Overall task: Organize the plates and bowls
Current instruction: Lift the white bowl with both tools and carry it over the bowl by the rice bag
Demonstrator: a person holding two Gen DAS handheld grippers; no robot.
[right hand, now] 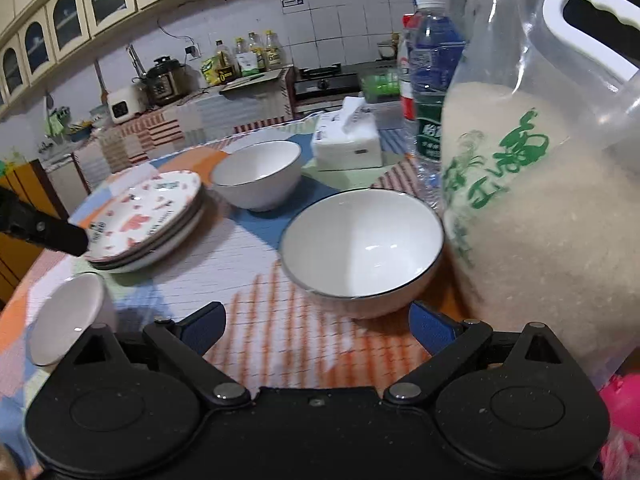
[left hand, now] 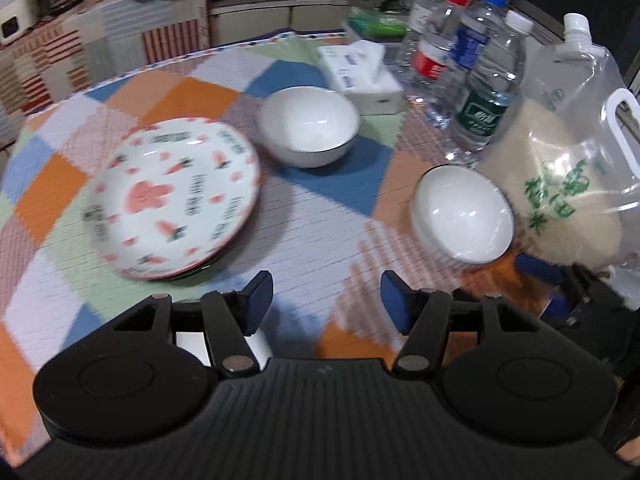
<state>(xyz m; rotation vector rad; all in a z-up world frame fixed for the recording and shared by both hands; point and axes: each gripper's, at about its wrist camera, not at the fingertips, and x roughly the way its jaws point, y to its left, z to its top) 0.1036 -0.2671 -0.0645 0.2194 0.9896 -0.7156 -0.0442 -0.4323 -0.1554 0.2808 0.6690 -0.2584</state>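
Left wrist view: left gripper (left hand: 326, 300), jaws partly open and empty, above the bench (left hand: 304, 232); plate stack (left hand: 176, 196) at left, far bowl (left hand: 308, 126) beyond, near bowl (left hand: 464, 216) touching or just beside the rice bag (left hand: 568, 168).

Right wrist view: right gripper (right hand: 316, 324), jaws wide and empty, before the near bowl (right hand: 362, 248). Risk: closing could catch the rice bag (right hand: 540, 200) or topple the bottles (right hand: 430, 72); a third bowl (right hand: 68, 316) lies tilted by the left finger.
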